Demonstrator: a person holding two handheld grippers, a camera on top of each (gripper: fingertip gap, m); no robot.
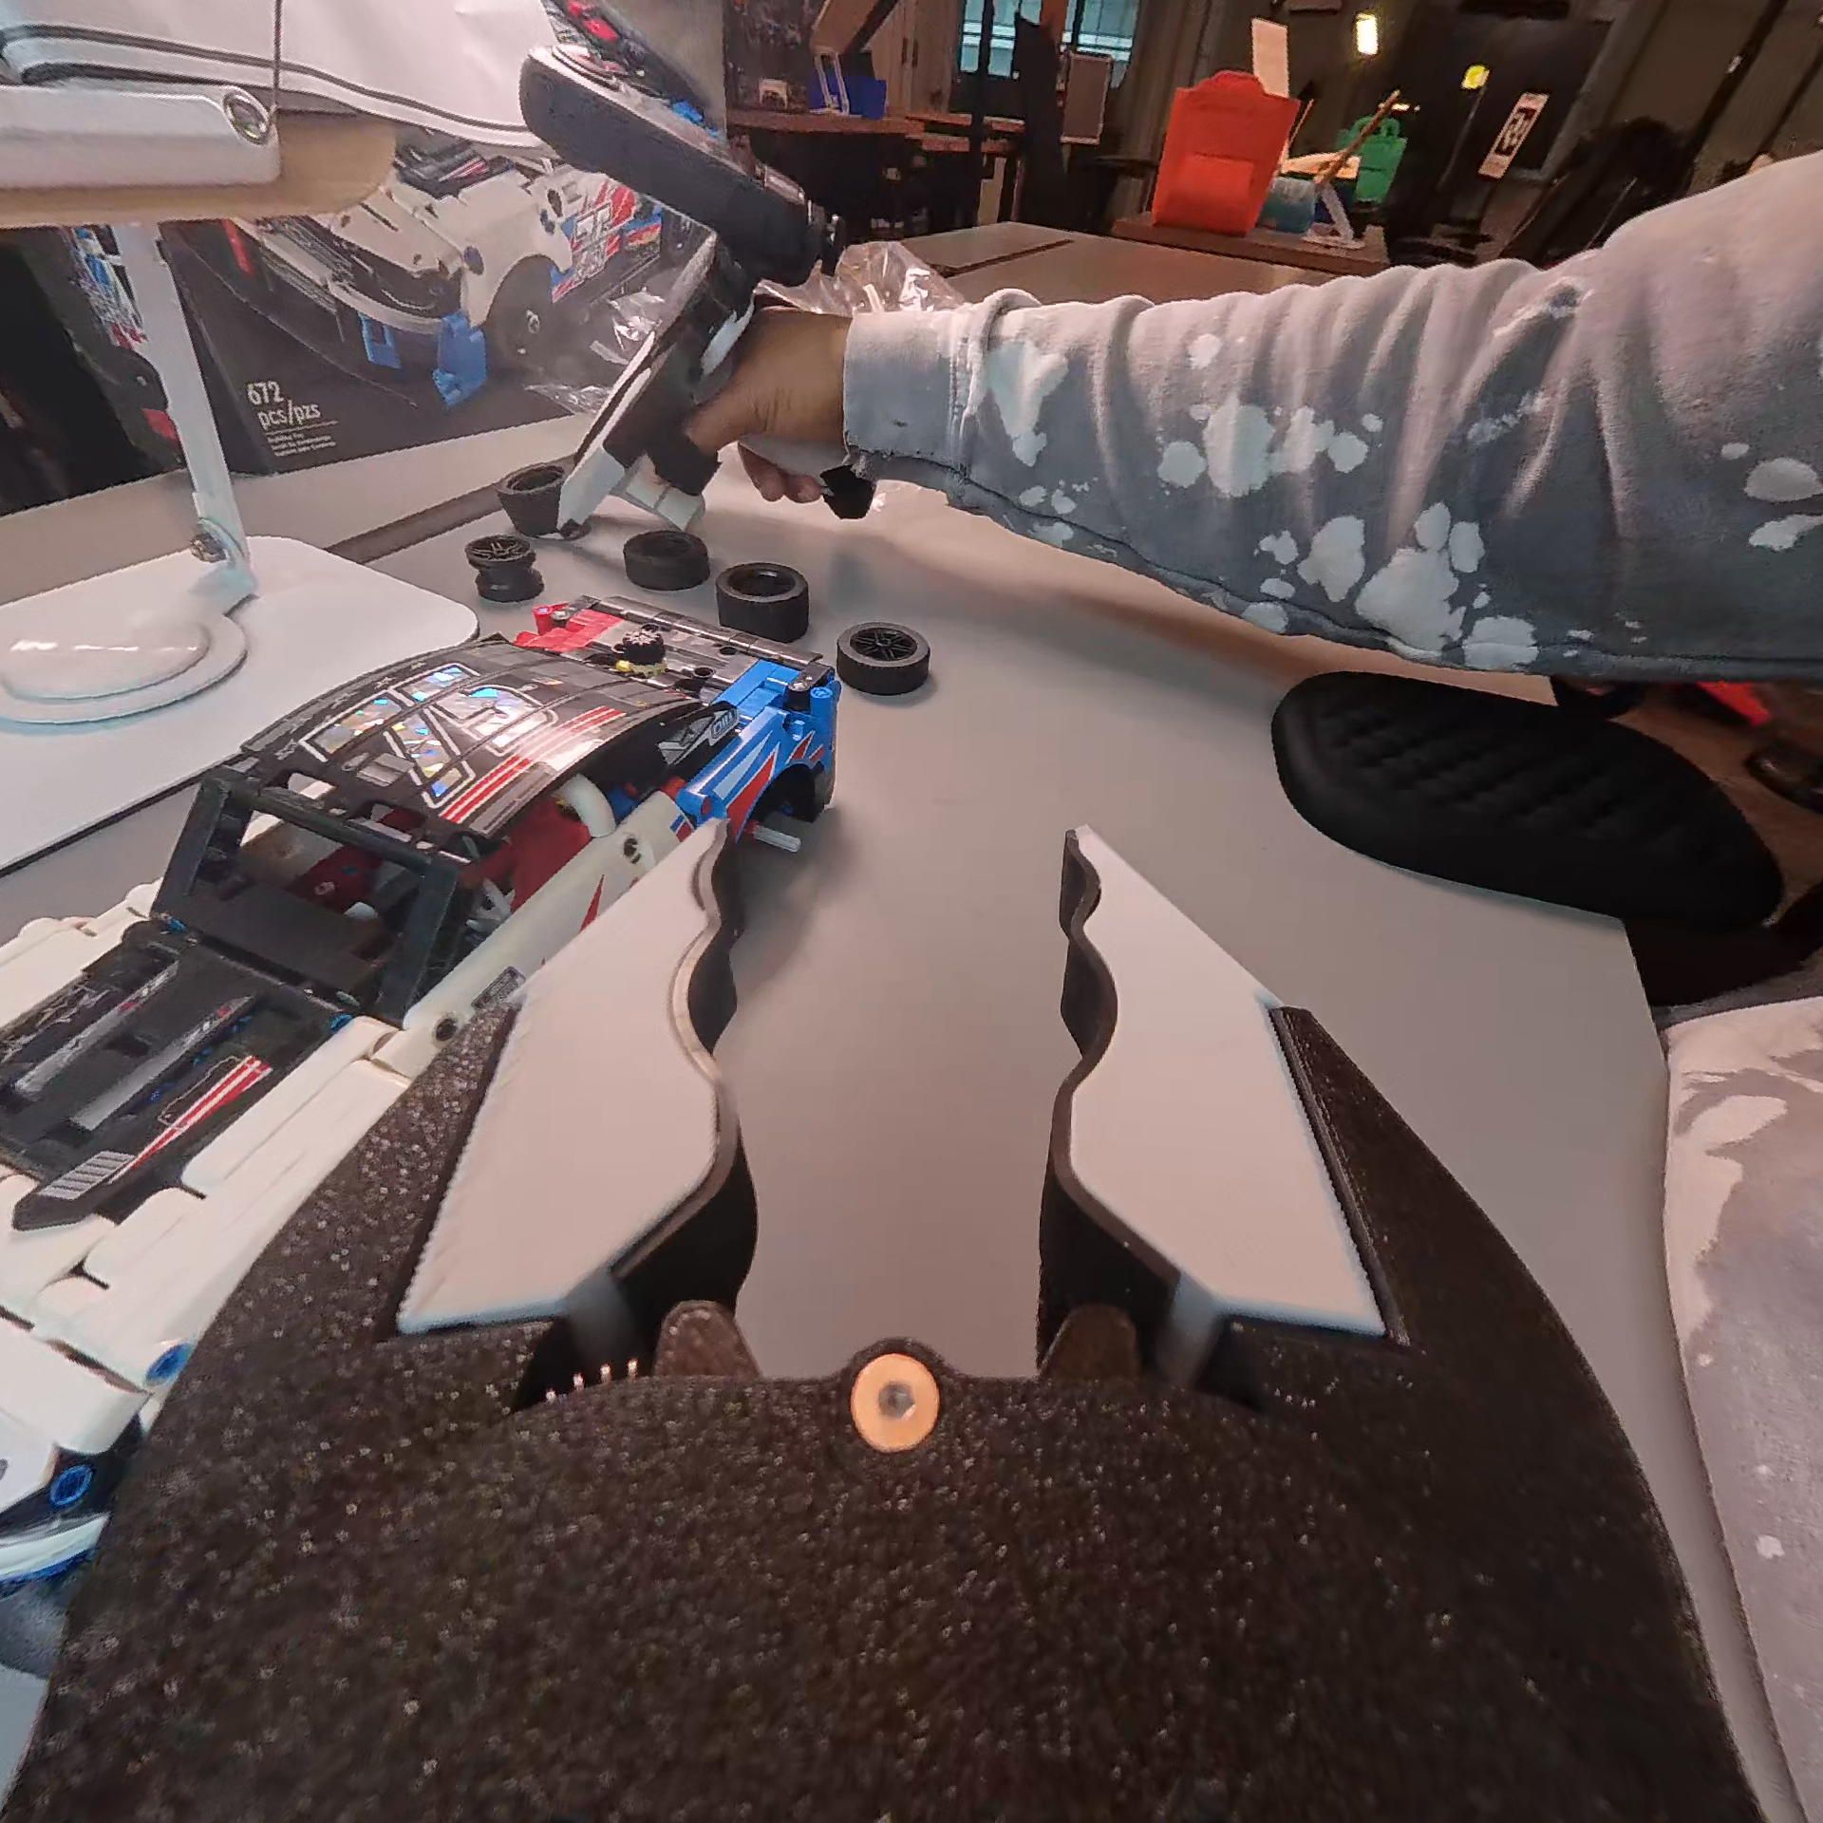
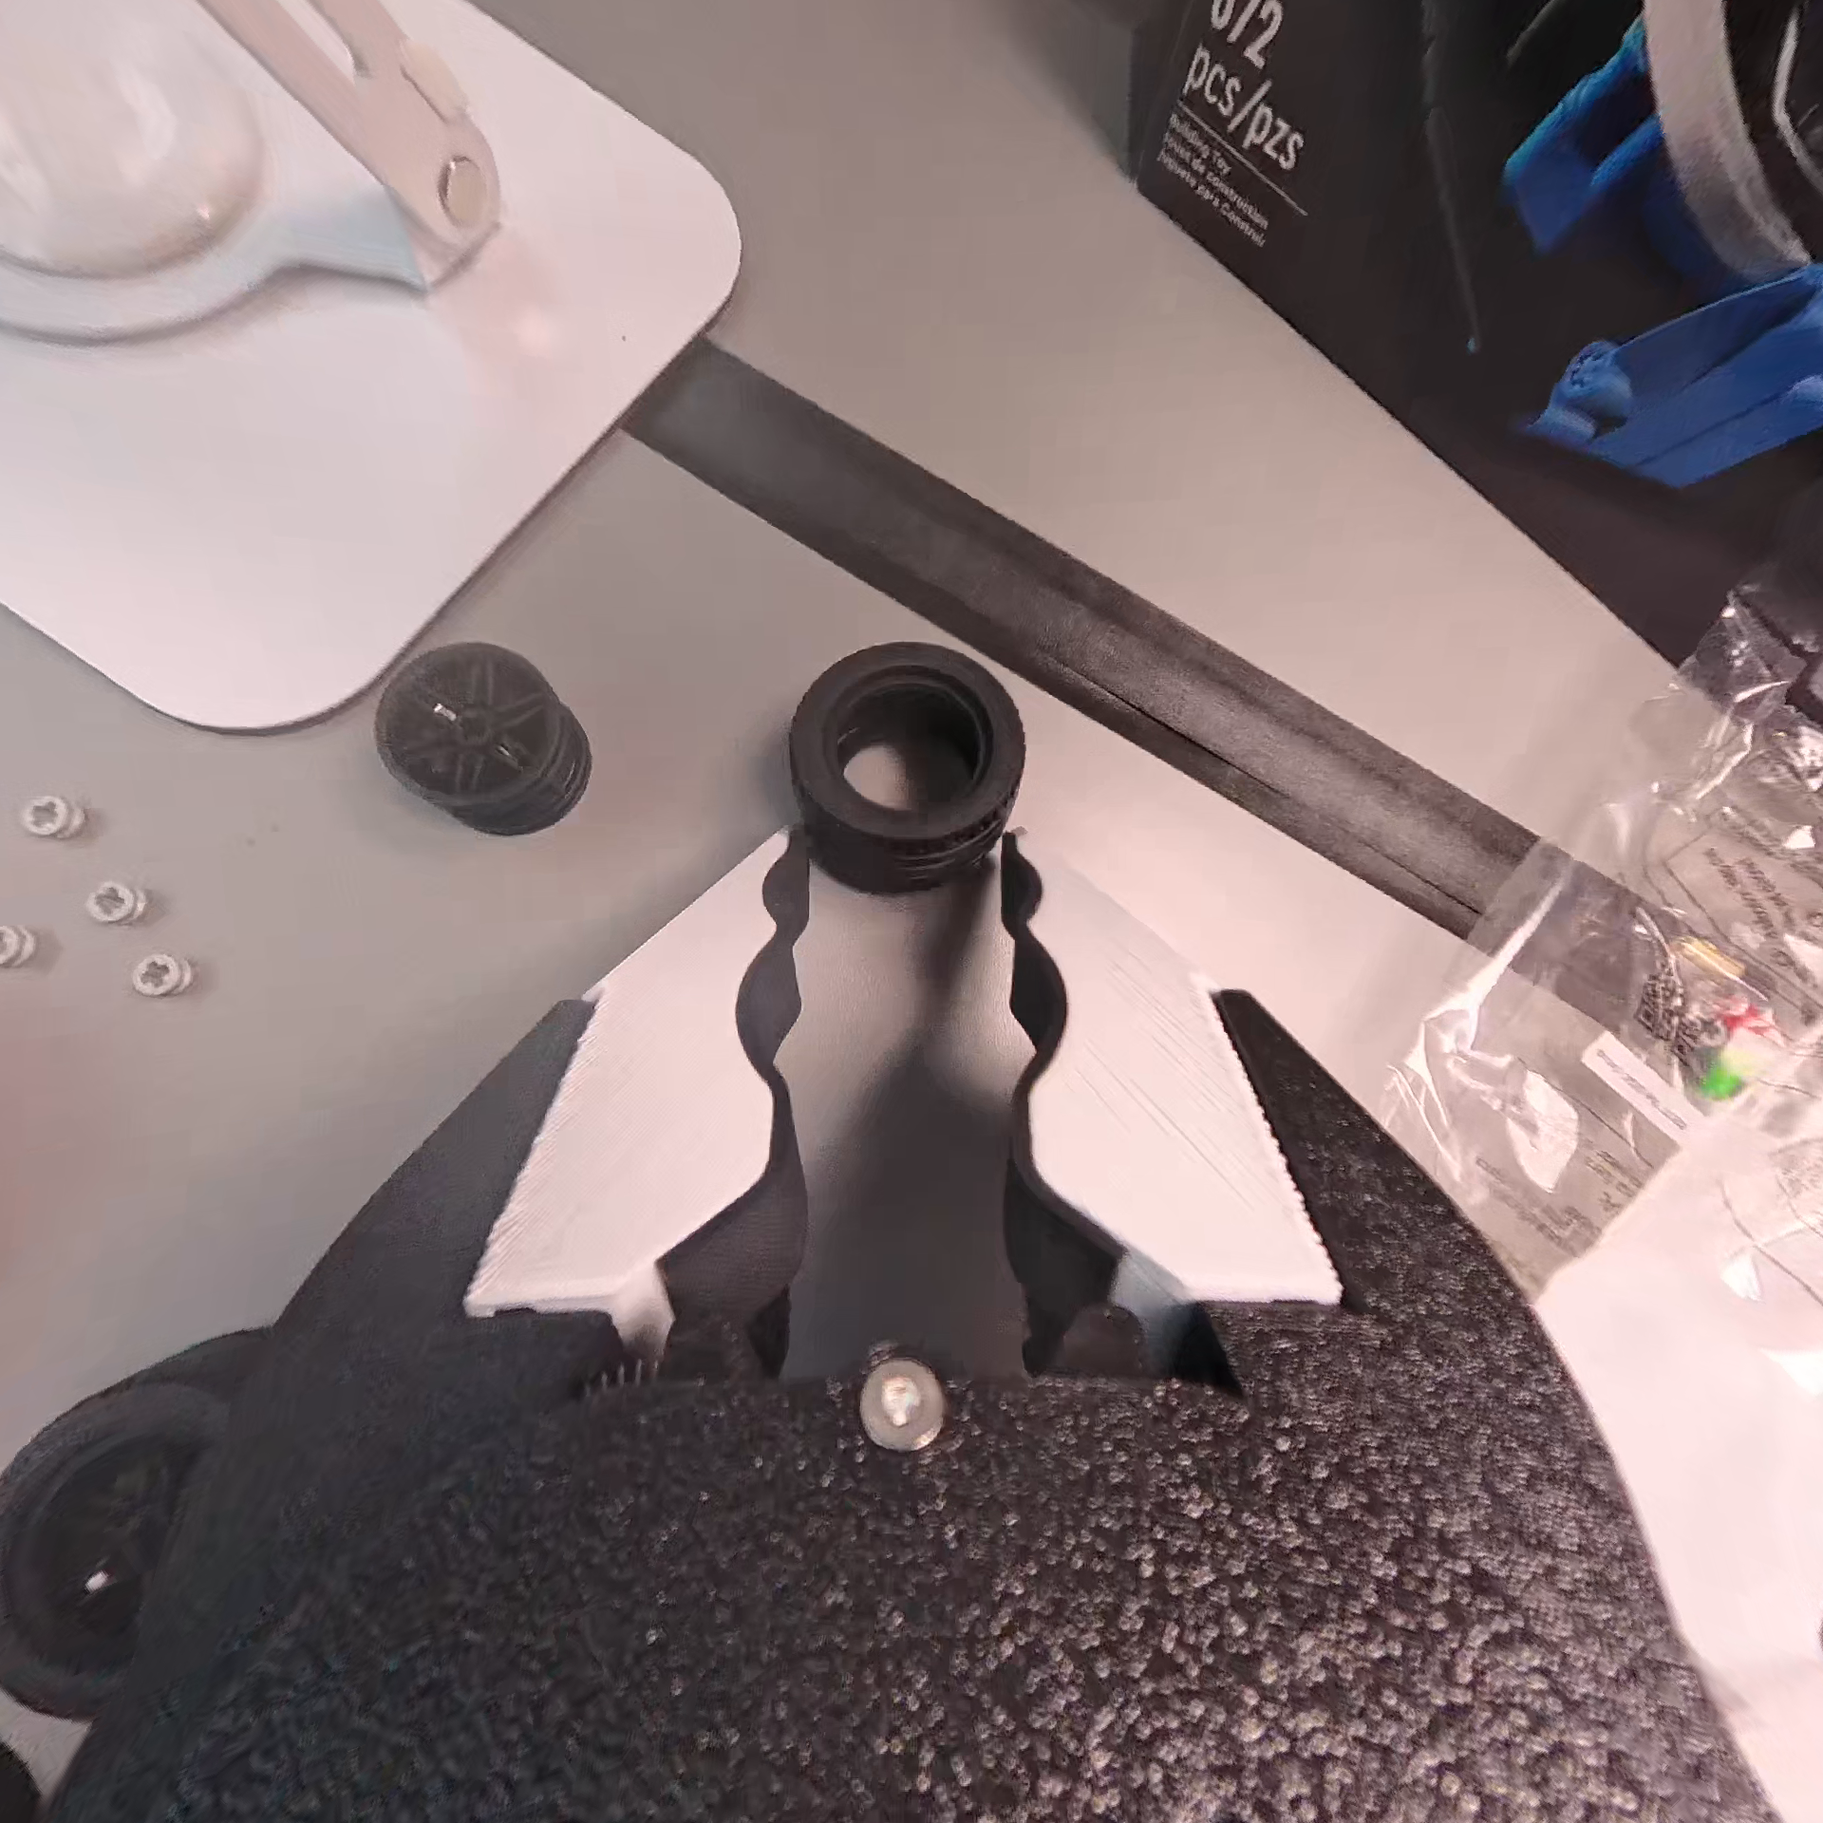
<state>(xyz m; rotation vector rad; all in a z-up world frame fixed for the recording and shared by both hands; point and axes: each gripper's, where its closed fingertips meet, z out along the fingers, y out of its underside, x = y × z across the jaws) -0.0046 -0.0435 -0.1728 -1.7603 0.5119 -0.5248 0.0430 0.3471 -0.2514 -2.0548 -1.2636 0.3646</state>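
Currently right gripper (image 2: 898,848) brackets the hollow black tyre (image 2: 906,779), jaws apart, ungripped; left gripper (image 1: 893,888) gapes empty beside the brick-built race car (image 1: 473,838).

Printed lettering on black box (image 1: 296,395)

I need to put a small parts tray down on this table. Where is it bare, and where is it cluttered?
Bare: the grey table ahead of the left claw, between the toy car and the black chair. Crowded: the loose tyres by the right claw, with the white stand base, small grey rings and plastic bags alongside.
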